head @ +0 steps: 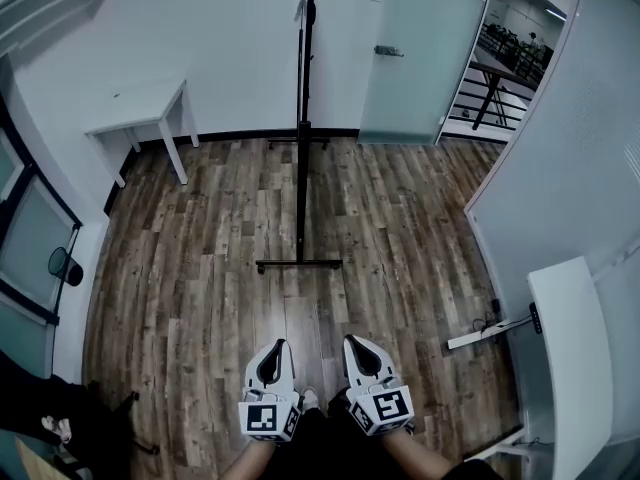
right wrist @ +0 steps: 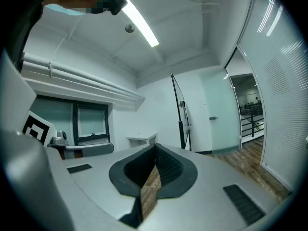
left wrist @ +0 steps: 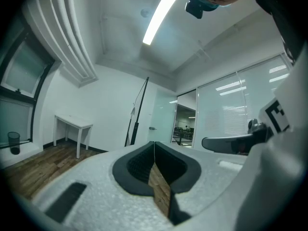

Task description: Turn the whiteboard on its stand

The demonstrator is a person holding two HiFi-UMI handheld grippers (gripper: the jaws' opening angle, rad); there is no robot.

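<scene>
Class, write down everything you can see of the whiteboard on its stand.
The whiteboard stands upright on the wooden floor, turned edge-on to the head view, so it shows only as a thin dark line. Its black frame, metal by the look, ends in two crossbar feet resting on the planks. Only the floor touches it.

Left gripper [head: 273, 356] and right gripper [head: 362, 352] held side by side, pointing level and forward; both sets of jaws closed, empty.
</scene>
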